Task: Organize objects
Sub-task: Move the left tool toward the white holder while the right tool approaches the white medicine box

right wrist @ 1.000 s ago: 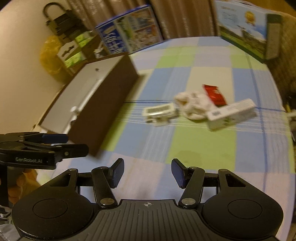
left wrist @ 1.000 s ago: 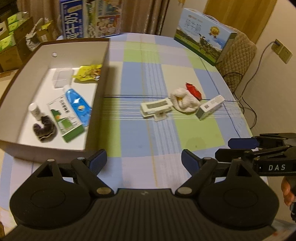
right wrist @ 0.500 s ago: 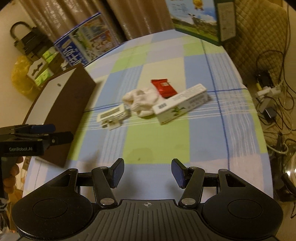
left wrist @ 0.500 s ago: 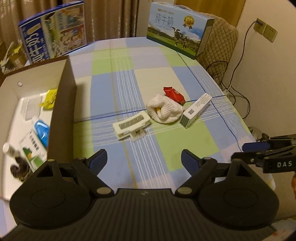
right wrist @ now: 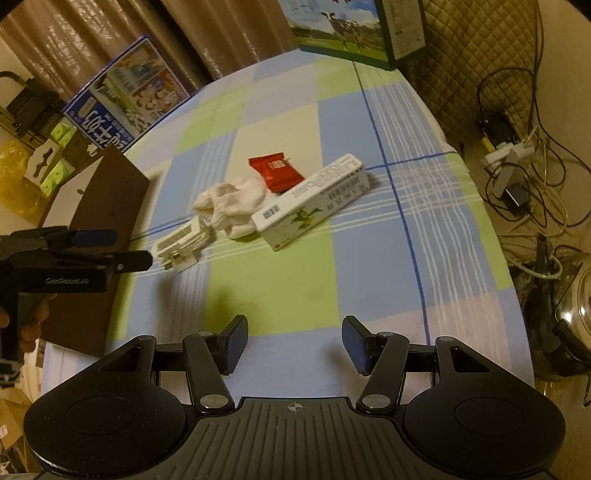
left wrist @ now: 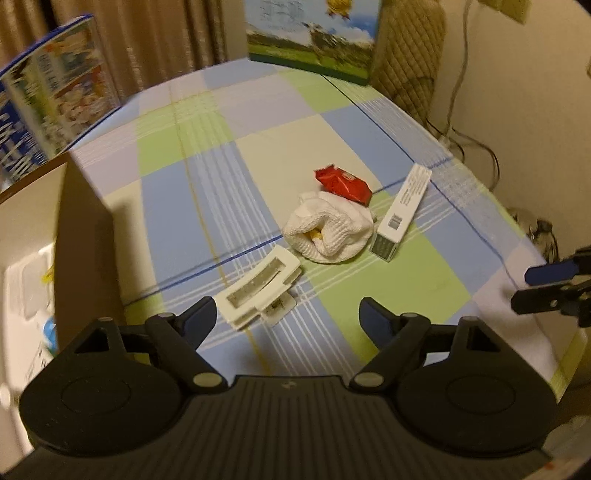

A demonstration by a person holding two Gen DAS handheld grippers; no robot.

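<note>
On the checked tablecloth lie a white clip-like piece (left wrist: pixel 260 291) (right wrist: pixel 183 242), a bundled white sock (left wrist: pixel 328 230) (right wrist: pixel 232 205), a red packet (left wrist: pixel 343 182) (right wrist: pixel 275 171) and a long white carton (left wrist: pixel 404 210) (right wrist: pixel 314 201). My left gripper (left wrist: pixel 286 321) hovers just short of the white clip, its jaws closing with nothing between them. My right gripper (right wrist: pixel 293 345) stands open and empty over the near green square, some way short of the carton. A brown box (left wrist: pixel 79 236) (right wrist: pixel 107 206) holding several items sits at the left.
A blue printed carton (left wrist: pixel 44 110) (right wrist: pixel 122 103) and a green milk carton (left wrist: pixel 314 33) (right wrist: pixel 347 29) stand at the table's far edge. A quilted chair (left wrist: pixel 410 55) and cables (right wrist: pixel 517 166) lie beyond the right edge. A hand (right wrist: pixel 29 321) holds the left gripper.
Both views have swung right and nearer to the loose items; the brown box has slid to the left edge. The left jaws have narrowed slightly. The right jaws keep the same gap.
</note>
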